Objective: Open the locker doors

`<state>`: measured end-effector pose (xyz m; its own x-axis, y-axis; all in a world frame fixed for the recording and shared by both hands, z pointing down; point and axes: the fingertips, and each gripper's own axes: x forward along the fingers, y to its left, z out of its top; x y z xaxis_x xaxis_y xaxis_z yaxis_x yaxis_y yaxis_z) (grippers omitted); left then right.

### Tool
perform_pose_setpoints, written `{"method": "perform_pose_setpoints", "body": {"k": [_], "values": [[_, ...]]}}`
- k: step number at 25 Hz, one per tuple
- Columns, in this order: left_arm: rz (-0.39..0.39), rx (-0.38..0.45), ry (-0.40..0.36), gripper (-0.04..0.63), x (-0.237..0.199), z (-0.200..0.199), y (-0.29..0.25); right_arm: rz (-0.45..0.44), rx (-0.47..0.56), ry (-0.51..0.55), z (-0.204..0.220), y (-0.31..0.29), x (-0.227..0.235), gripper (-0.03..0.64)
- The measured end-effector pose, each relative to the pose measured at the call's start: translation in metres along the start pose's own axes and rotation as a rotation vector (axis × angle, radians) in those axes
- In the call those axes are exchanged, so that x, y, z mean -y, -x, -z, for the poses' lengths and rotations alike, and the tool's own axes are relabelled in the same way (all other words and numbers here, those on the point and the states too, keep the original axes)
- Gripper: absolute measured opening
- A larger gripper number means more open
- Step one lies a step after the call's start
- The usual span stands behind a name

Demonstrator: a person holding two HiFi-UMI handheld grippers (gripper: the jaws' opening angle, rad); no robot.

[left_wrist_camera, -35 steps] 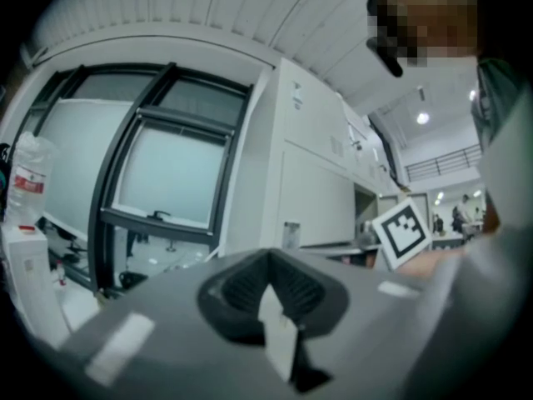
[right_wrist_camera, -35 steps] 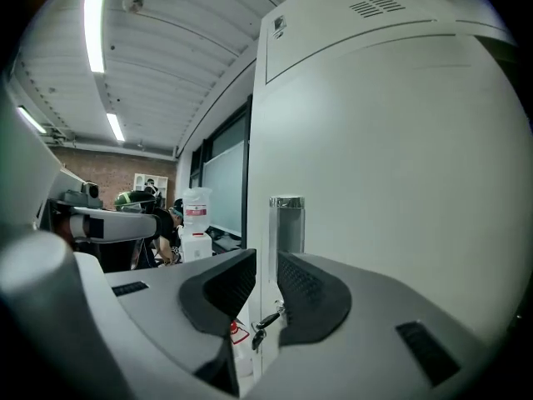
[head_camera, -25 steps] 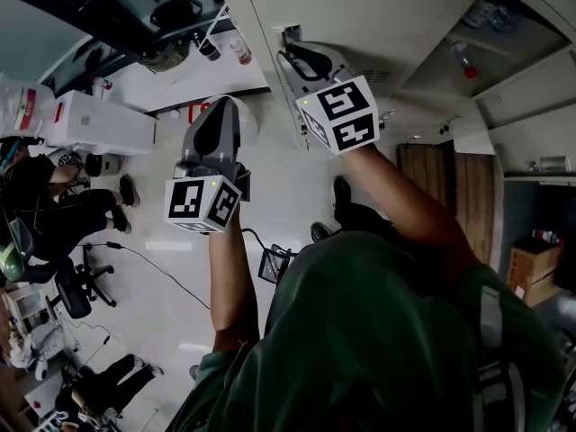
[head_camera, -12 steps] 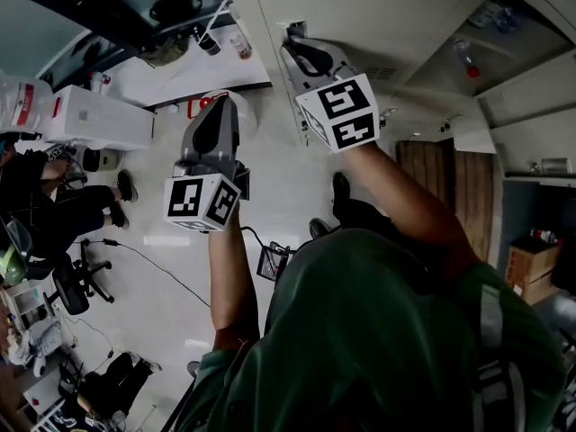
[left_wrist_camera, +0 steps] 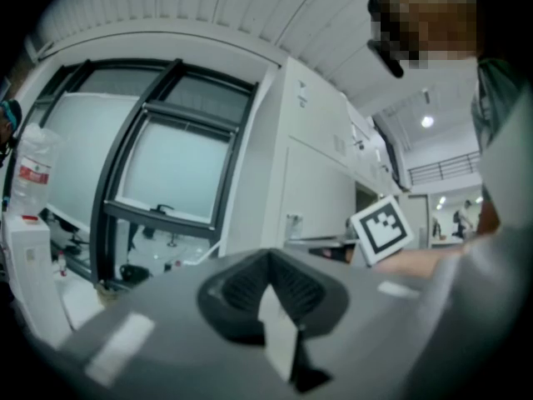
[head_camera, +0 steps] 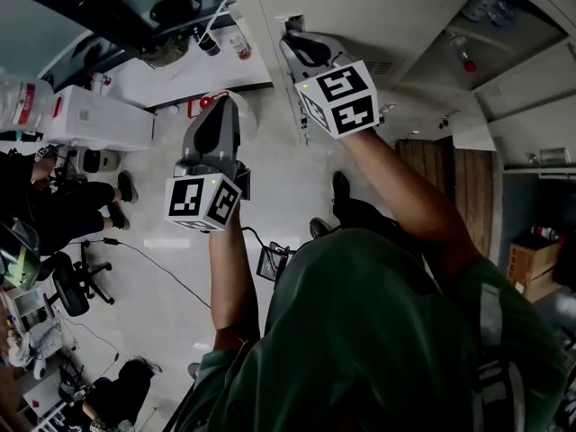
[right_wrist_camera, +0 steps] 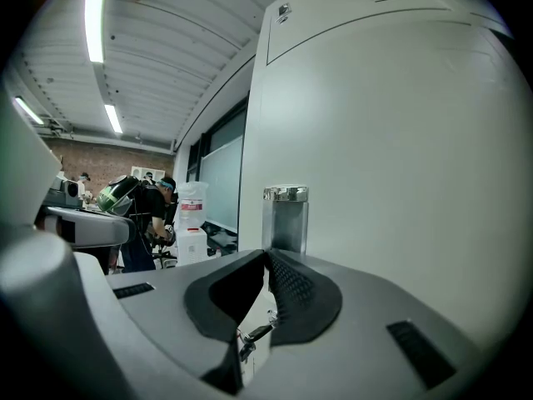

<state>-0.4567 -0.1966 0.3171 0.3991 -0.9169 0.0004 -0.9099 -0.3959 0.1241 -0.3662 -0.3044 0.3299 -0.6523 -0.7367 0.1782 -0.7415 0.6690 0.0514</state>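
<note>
White lockers [head_camera: 360, 7] fill the top of the head view. My right gripper [head_camera: 293, 39] points level at a closed door [right_wrist_camera: 400, 140]. Its jaws have just been closing and now pinch the foot of the door's upright metal handle [right_wrist_camera: 285, 217]; the handle's lower end is hidden by the right gripper [right_wrist_camera: 266, 255]. My left gripper [head_camera: 225, 104] hangs in free air to the left of the lockers, shut with nothing in it. In the left gripper view, that left gripper [left_wrist_camera: 268, 255] faces the locker row [left_wrist_camera: 321, 182] from the side, with the right gripper's marker cube [left_wrist_camera: 381, 227] beyond.
Two lockers at the right stand open [head_camera: 504, 16], one holding a red-capped bottle [head_camera: 463, 57]. Dark-framed windows [left_wrist_camera: 166, 165] adjoin the lockers. Below are a white box [head_camera: 99, 120], seated people [head_camera: 54, 205], an office chair [head_camera: 72, 286] and a cardboard box [head_camera: 531, 264].
Both grippers keep their places. The seated people at the left edge have shifted.
</note>
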Motion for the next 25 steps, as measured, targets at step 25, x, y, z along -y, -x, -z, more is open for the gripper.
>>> {"method": "perform_pose_setpoints", "body": {"k": [25], "values": [[0.006,-0.016,0.009,0.0,0.002,0.009,0.0,0.007,-0.072,-0.015,0.05,0.008,-0.008,0.025]]}}
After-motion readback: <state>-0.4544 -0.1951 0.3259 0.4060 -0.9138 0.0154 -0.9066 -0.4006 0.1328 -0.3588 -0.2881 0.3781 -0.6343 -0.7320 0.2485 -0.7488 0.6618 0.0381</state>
